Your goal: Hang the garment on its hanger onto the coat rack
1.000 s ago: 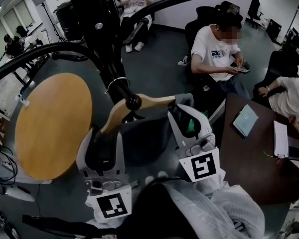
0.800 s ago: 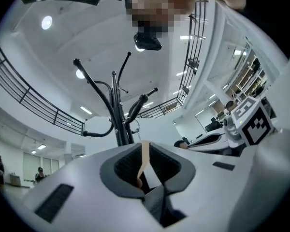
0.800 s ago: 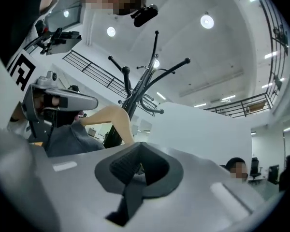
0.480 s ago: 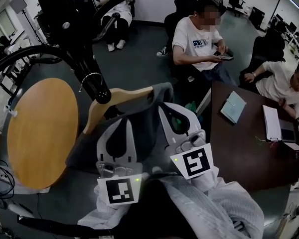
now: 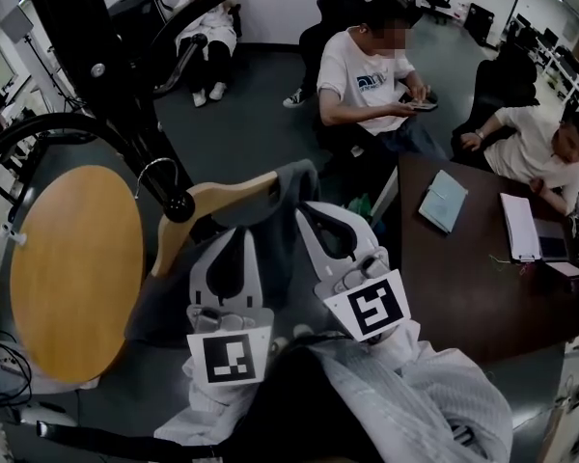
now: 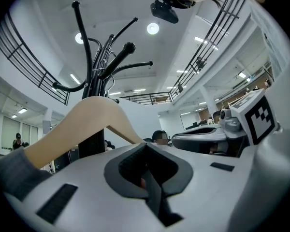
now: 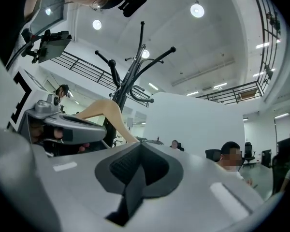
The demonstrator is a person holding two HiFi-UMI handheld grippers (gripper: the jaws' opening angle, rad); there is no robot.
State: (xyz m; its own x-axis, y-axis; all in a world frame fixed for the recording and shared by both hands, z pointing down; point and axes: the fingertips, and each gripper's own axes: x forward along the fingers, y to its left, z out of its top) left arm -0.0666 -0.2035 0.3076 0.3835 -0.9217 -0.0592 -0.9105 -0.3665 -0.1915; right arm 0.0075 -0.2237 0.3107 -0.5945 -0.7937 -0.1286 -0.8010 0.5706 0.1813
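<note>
A black coat rack (image 5: 96, 61) stands at the upper left. The wooden hanger (image 5: 222, 196) has its metal hook (image 5: 152, 168) looped over a rack arm just above the arm's ball end (image 5: 179, 206). A grey garment (image 5: 169, 297) drapes from the hanger. My left gripper (image 5: 234, 235) lies over the garment below the hanger, jaws shut. My right gripper (image 5: 304, 210) sits by the hanger's right shoulder, also shut. In the left gripper view the left gripper (image 6: 145, 146) shows nothing between its jaws, with the hanger (image 6: 82, 120) beyond. The right gripper (image 7: 139, 146) looks the same.
A round wooden table (image 5: 72, 268) is at the left under the rack arms. A dark brown table (image 5: 463, 287) with a notebook and papers stands at the right. Several people sit on chairs behind it and at the back.
The left gripper's jaws went from wide open to shut, and it moved right, over the garment. The right gripper's jaws closed too. The hanger stays hooked on the rack arm.
</note>
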